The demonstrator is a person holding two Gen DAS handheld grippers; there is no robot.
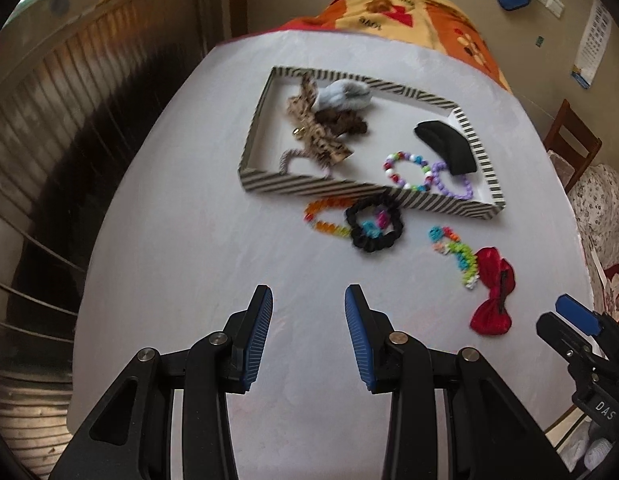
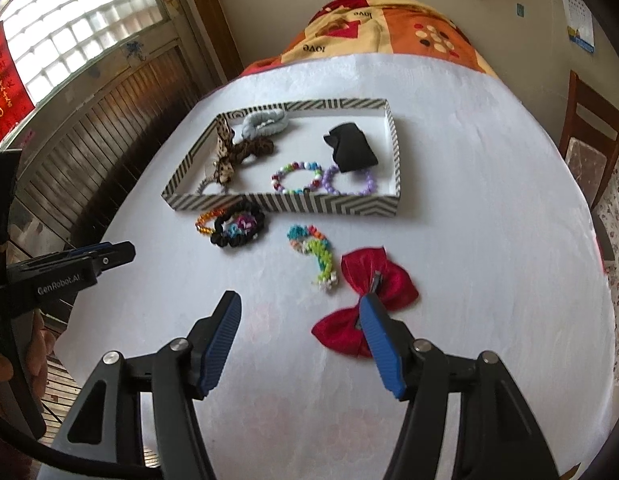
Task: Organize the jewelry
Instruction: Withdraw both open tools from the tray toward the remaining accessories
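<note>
Hovering with both the left gripper and right gripper spread, empty; red satin bow clip looking light, floppy, slippery, best pinching at stiff centre clasp.

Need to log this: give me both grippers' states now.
Left gripper: open, holding nothing.
Right gripper: open, holding nothing; one finger in front of the red bow.

Daylit, moderately bright. Light from the window at upper left of the right wrist view, blown out to glare. White surface evenly lit, shadows soft and faint. Strong fisheye bending and dark vignette at edges. Slight motion blur on small items, more pronounced in the left wrist view.
</note>
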